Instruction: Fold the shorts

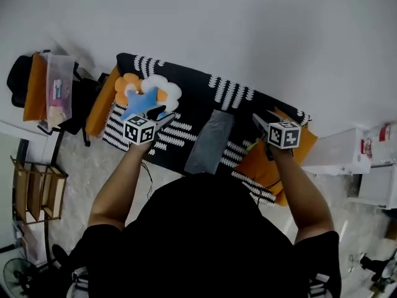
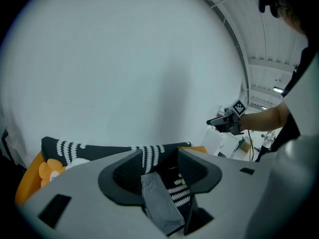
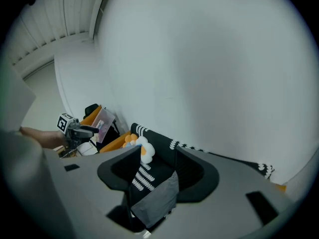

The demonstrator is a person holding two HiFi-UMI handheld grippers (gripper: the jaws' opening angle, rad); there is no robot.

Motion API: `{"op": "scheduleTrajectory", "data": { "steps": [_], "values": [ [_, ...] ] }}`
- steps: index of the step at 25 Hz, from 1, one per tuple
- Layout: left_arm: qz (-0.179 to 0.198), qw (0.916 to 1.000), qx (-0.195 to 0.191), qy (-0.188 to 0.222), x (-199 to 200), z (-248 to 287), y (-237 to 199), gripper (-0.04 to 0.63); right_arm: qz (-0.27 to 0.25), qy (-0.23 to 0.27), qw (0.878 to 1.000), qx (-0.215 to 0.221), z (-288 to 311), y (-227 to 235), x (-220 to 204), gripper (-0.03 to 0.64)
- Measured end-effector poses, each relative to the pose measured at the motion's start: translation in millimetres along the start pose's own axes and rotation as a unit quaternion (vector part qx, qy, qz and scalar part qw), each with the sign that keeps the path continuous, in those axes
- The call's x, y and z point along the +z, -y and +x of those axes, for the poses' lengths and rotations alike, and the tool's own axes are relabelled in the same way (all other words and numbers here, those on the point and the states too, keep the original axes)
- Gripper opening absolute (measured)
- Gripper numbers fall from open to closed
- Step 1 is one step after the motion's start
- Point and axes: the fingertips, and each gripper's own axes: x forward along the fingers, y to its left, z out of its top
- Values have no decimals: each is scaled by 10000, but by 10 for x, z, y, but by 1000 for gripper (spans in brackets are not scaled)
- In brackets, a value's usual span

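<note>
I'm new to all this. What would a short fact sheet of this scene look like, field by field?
Garment: grey shorts, folded into a narrow strip, lying flat
Surface: black-and-white patterned cloth
Left gripper: jaws apart, empty, left of the shorts
Right gripper: jaws apart, empty, right of the shorts
Also there: orange, white and blue flower shapes at the cloth's left end

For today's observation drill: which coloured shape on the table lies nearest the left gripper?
The blue shape; the orange shape and white shape lie farther back.
</note>
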Motion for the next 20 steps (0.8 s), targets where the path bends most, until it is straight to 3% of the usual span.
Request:
{"op": "scheduleTrajectory", "data": {
  "steps": [9, 20],
  "values": [
    [406, 9959, -788, -199, 108, 138, 12, 239, 605, 480, 9946, -695, -464, -232, -325, 222],
    [781, 9892, -1232, -111, 153, 46, 814, 239, 658, 771, 9894, -1041, -1267, -377, -807, 215]
  ]
}}
